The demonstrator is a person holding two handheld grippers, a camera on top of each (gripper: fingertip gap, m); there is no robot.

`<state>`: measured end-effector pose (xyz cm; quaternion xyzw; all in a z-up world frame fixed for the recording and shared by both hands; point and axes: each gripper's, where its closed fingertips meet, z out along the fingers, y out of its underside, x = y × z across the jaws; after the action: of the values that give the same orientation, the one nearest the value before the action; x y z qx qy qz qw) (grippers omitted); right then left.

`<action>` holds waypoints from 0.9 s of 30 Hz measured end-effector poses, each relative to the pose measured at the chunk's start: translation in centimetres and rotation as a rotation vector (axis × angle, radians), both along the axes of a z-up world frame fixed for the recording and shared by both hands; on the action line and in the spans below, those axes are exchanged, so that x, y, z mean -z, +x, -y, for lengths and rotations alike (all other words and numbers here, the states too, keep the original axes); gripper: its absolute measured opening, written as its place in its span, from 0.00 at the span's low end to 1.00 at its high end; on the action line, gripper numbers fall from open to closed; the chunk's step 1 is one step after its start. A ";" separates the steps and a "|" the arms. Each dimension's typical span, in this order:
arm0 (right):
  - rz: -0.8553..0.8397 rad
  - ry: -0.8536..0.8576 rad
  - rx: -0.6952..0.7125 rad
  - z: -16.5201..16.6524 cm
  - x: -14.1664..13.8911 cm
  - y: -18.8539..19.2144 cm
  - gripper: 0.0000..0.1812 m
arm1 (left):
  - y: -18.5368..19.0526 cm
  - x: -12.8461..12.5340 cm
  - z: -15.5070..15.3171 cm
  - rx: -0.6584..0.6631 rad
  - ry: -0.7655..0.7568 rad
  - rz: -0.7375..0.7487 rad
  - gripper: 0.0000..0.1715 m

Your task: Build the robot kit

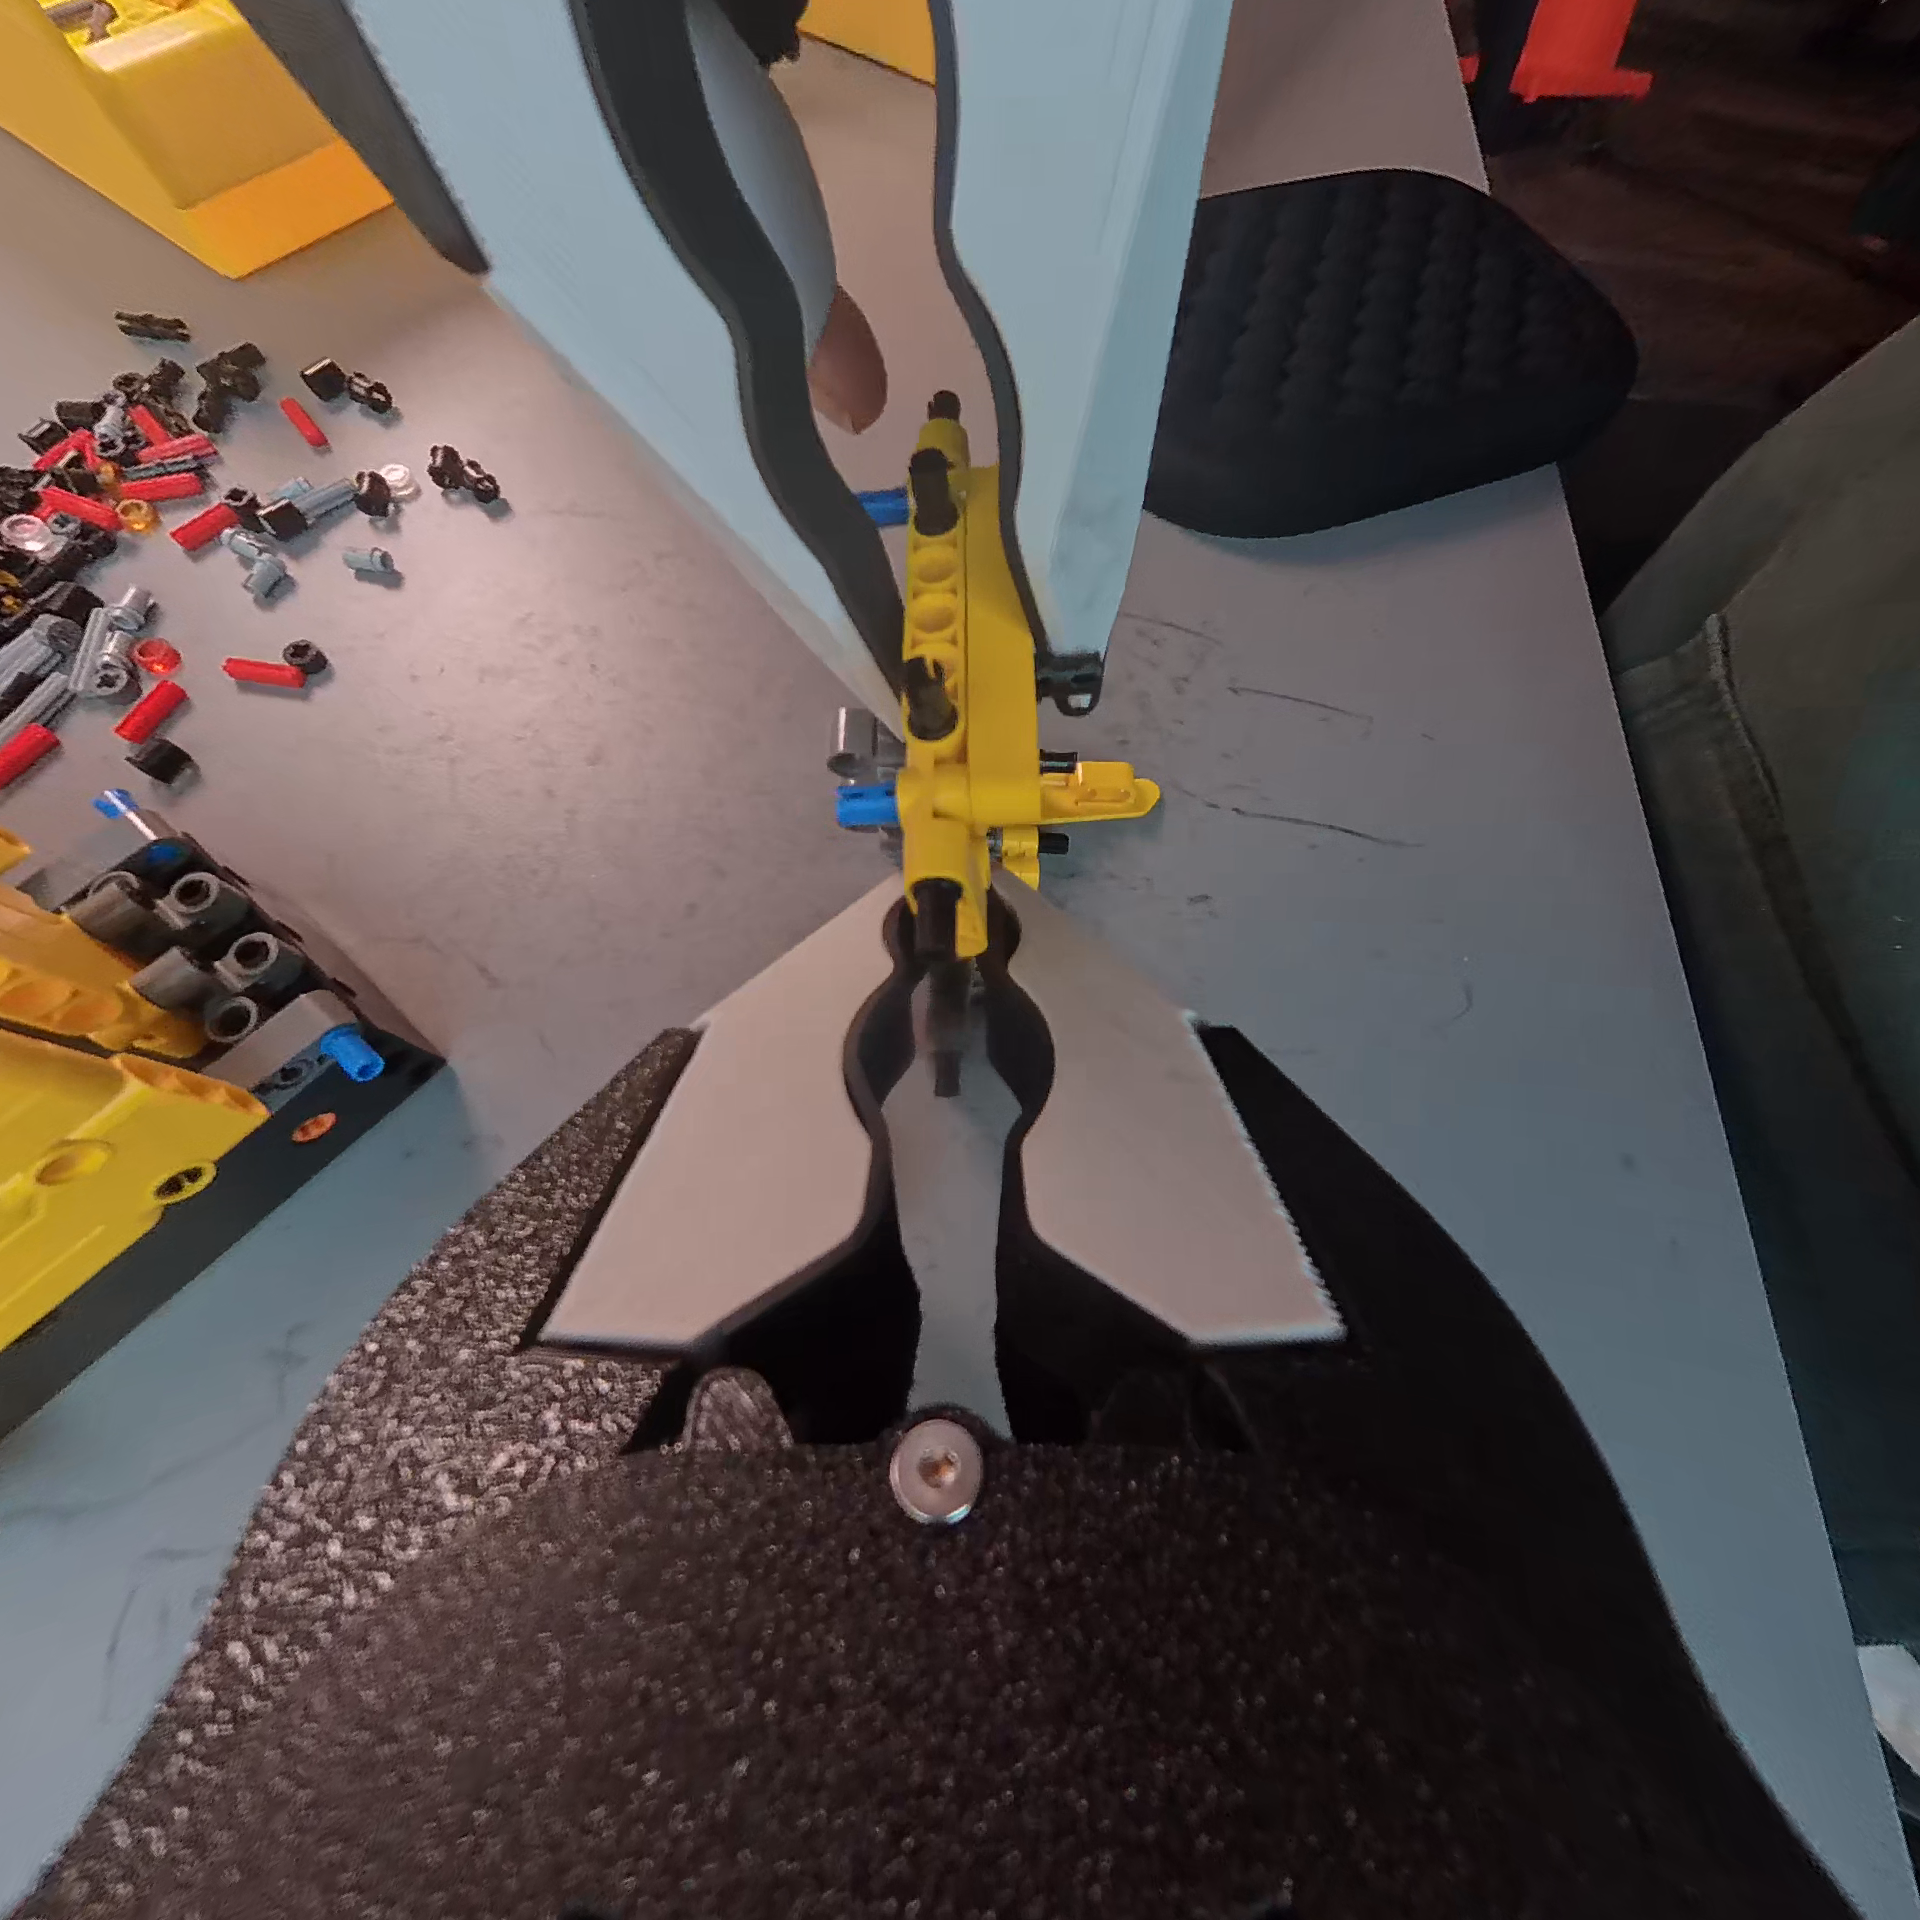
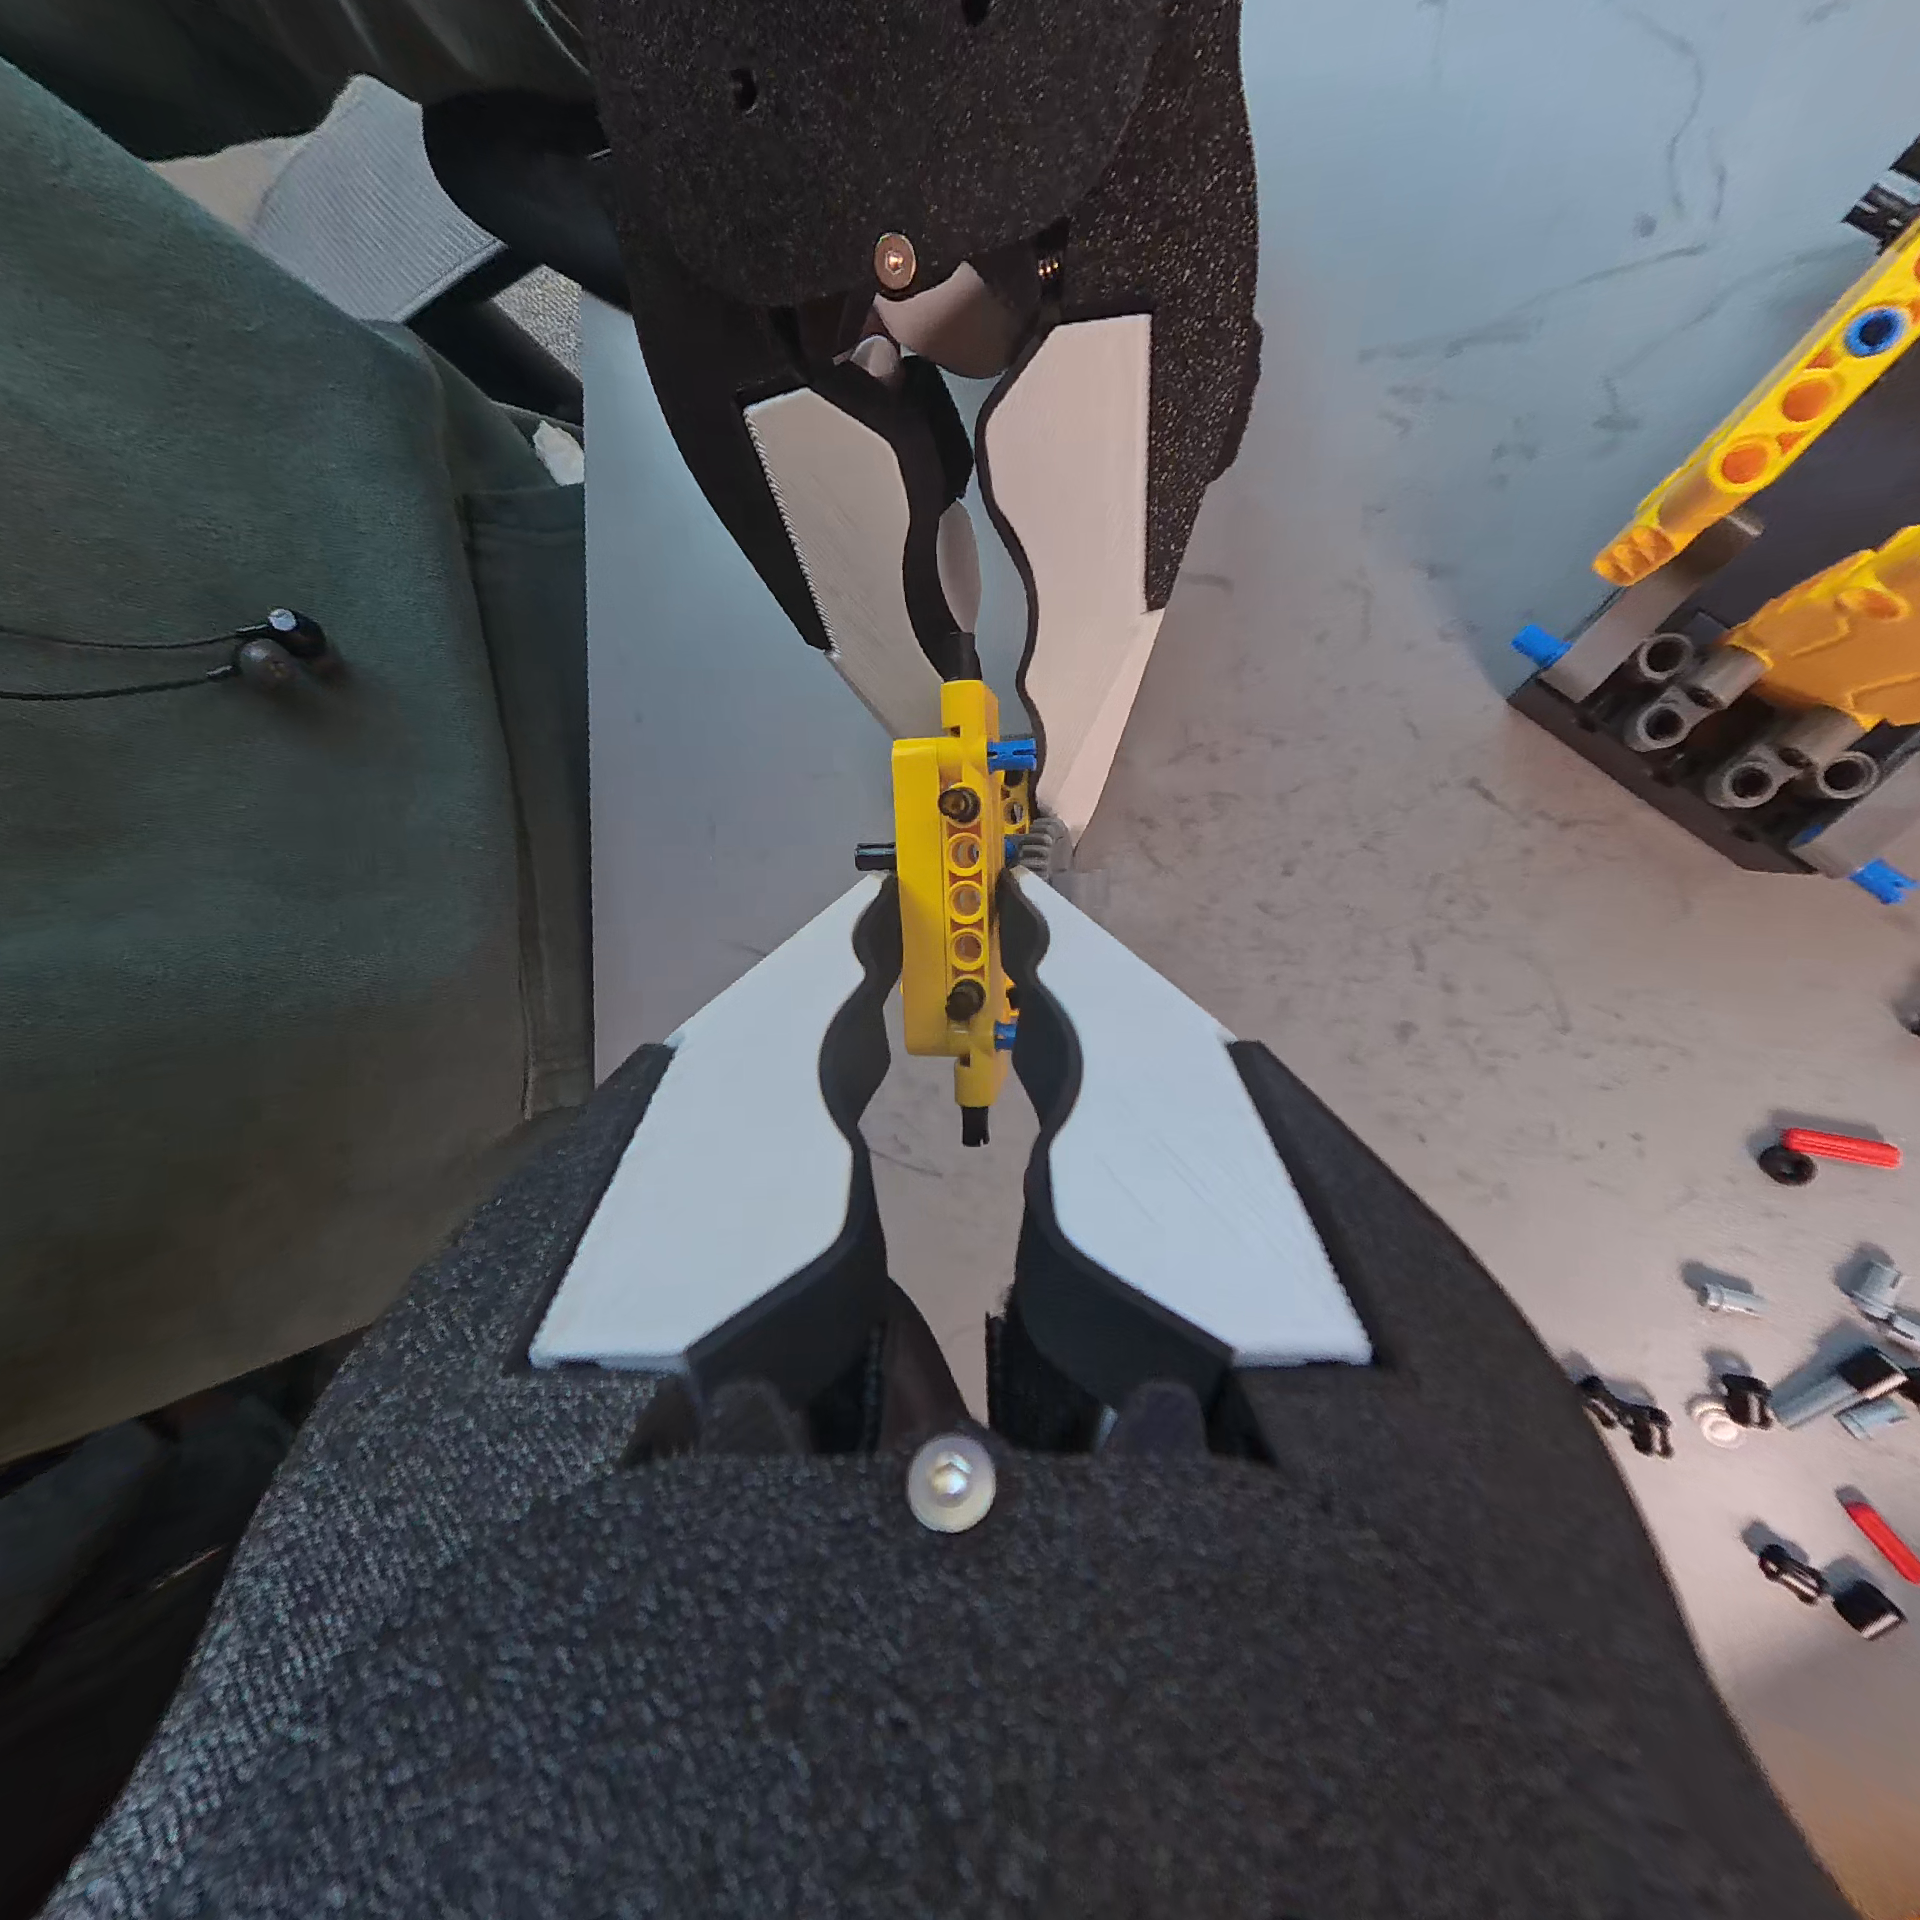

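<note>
Yellow pinned beam assembly [image 1: 961, 665] held above counter [image 1: 1299, 935], long axis running gripper to gripper; left gripper [image 1: 951, 914] and right gripper [image 2: 951, 883] fingers each clamp an end.

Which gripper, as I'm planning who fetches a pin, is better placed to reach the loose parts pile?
Probably right. The right gripper has the loose parts beside its own base; from the left gripper they lie farther ahead. Both are shut on the yellow assembly.

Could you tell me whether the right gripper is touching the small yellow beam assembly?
Touching. In the right wrist view, the right gripper has both fingers closed against the sides of the yellow beam assembly, with no gap showing.
</note>
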<state>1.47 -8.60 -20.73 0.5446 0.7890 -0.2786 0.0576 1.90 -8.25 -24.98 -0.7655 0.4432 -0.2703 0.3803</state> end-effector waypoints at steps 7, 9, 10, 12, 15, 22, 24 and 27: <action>-0.029 -0.028 0.035 0.1 0.0 0.0 0.10 | 0.0 0.0 0.0 0.008 -0.019 0.010 0.04; -0.036 -0.039 0.042 0.1 -0.1 0.0 0.10 | 0.0 0.0 0.0 0.006 -0.031 0.017 0.04; -0.038 -0.048 0.044 0.1 -0.1 0.0 0.10 | 0.0 0.0 0.0 0.006 -0.038 0.020 0.04; -0.043 -0.067 0.050 0.1 -0.1 0.0 0.10 | 0.0 0.0 0.1 0.007 -0.048 0.026 0.04; -0.047 -0.072 0.055 0.1 -0.1 -0.1 0.10 | 0.0 0.0 0.1 0.011 -0.066 0.036 0.04; -0.040 -0.056 0.037 -0.1 -0.1 -0.1 0.10 | 0.0 0.0 0.1 0.008 -0.078 0.044 0.04; -0.045 -0.050 0.026 -0.1 -0.1 -0.1 0.10 | 0.0 0.0 0.1 0.008 -0.075 0.042 0.04; -0.052 -0.030 0.015 0.0 0.0 -0.1 0.10 | 0.0 -0.1 0.2 0.005 -0.074 0.042 0.04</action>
<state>1.33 -8.59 -20.71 0.5421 0.7818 -0.3050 0.0433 1.87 -8.42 -24.93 -0.7721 0.4267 -0.3035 0.3601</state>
